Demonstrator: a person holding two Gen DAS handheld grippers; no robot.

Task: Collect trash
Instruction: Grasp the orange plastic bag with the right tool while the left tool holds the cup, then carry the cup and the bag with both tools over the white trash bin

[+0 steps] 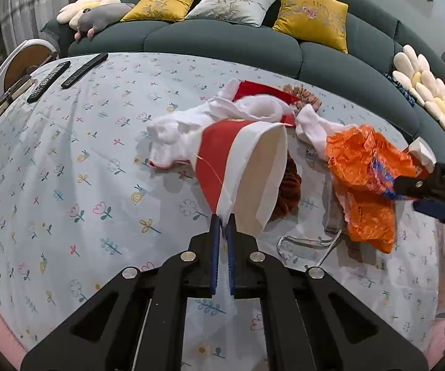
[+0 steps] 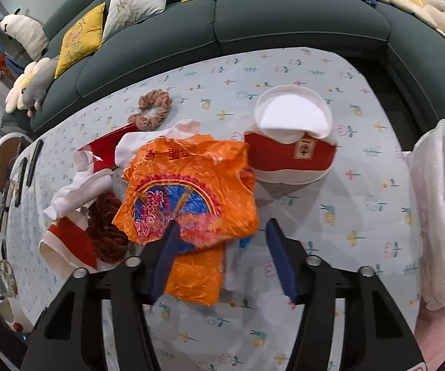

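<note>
A red and white paper cup (image 1: 241, 173) is tipped on its side over the flowered tablecloth, and my left gripper (image 1: 223, 218) is shut on its rim. The same cup (image 2: 67, 244) shows at the lower left of the right wrist view. A crumpled orange plastic wrapper (image 2: 188, 191) lies between the blue pads of my right gripper (image 2: 222, 223). The left pad overlaps the wrapper and the right pad stands just off its edge. In the left wrist view the right gripper (image 1: 414, 198) comes in from the right at the wrapper (image 1: 364, 167).
White tissues (image 1: 185, 136), red paper (image 2: 104, 145), a tan scrunchie (image 2: 152, 109) and a dark scrunchie (image 2: 108, 232) lie around the wrapper. A lidded red bowl (image 2: 290, 157) stands behind it. A white plastic bag (image 2: 438, 210) hangs at right. Remotes (image 1: 49, 80) lie far left; the sofa (image 1: 222, 40) borders the table.
</note>
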